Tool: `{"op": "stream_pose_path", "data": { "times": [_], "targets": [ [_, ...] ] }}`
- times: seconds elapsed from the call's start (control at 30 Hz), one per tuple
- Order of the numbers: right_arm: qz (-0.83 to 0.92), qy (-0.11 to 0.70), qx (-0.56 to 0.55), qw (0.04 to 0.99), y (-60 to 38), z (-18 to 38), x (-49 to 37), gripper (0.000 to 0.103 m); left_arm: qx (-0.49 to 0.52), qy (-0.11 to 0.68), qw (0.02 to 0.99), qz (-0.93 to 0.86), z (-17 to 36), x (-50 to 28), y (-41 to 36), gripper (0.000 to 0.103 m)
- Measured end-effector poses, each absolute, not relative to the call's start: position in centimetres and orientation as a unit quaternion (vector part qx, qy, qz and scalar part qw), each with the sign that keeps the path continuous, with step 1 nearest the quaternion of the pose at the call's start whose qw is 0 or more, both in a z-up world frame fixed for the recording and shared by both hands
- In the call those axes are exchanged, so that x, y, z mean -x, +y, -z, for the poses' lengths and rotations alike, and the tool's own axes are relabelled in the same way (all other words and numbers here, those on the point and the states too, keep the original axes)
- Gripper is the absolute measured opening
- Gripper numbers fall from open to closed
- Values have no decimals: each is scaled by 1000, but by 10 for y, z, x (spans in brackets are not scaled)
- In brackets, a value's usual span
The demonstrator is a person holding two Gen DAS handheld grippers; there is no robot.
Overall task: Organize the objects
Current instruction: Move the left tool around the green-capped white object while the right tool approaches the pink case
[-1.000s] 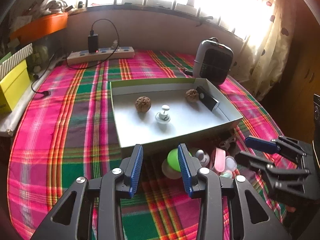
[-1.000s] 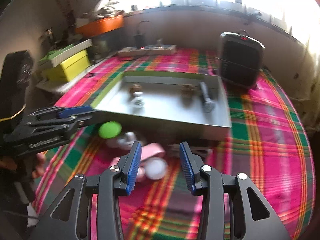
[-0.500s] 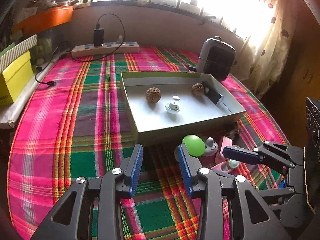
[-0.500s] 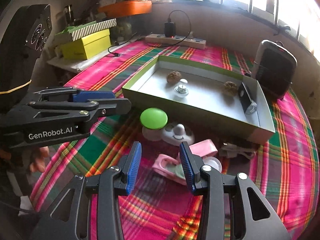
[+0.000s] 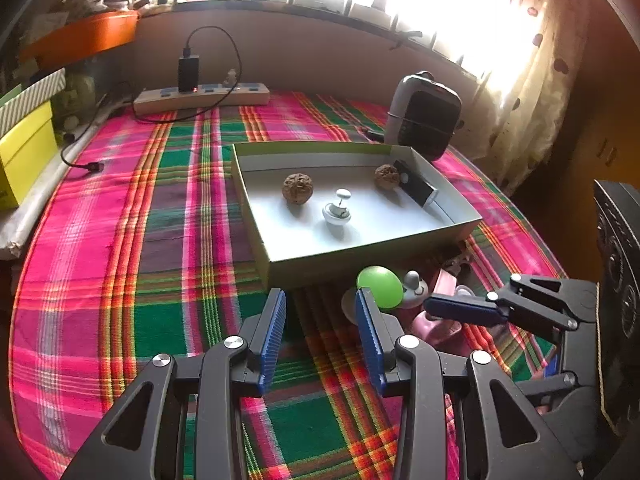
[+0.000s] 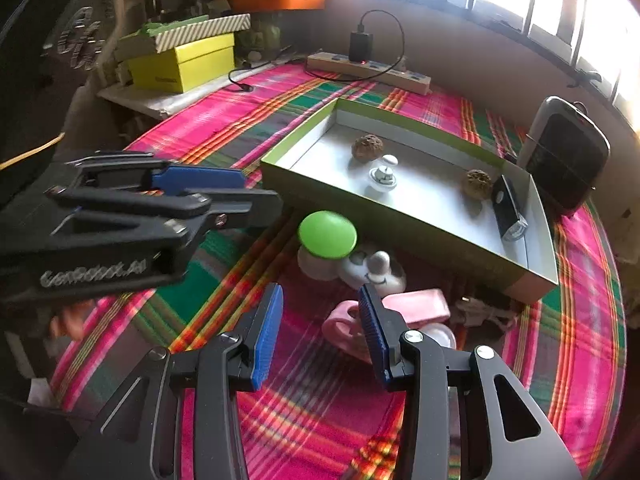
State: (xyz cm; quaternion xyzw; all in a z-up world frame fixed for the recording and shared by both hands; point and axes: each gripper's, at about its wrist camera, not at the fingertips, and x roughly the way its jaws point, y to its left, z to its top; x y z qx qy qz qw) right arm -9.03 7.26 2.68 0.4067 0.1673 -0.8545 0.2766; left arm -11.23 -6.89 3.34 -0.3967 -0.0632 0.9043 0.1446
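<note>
Ahead of both grippers lies the shallow green-rimmed cardboard tray (image 5: 456,227). Just before it, beyond the left gripper (image 5: 320,336), jaws apart and empty, sits the green-capped white mushroom toy (image 6: 327,236). The right gripper (image 6: 320,330), jaws apart, hangs beside the pink plastic clip (image 6: 348,328).

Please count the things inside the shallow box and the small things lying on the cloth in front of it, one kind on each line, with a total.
In the shallow box:
Brown walnuts: 2
White knob-shaped piece: 1
Black flat gadget: 1
On the cloth in front:
Green-topped mushroom toy: 1
White smiling figure: 1
Pink clip-like pieces: about 2, partly hidden
Total: about 8
</note>
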Motion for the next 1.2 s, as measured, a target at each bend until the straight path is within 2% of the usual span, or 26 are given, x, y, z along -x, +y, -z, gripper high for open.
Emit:
{"op": "stream_pose_path", "data": {
  "times": [0.5,0.57,0.8,1.2],
  "targets": [
    [829,185,-426,310,82,-30,76,41,400,-54,169,-899,-34,118,-60,35],
    [831,186,-427,305,86,-30,74,41,401,-50,177,-897,-35,121,-55,40],
    [843,162,-424,288,102,-33,70,41,411,-16,189,-892,-30,133,-31,41],
    [842,129,-438,287,116,-26,75,41,415,-16,187,-890,-27,138,-30,41]
  ]
}}
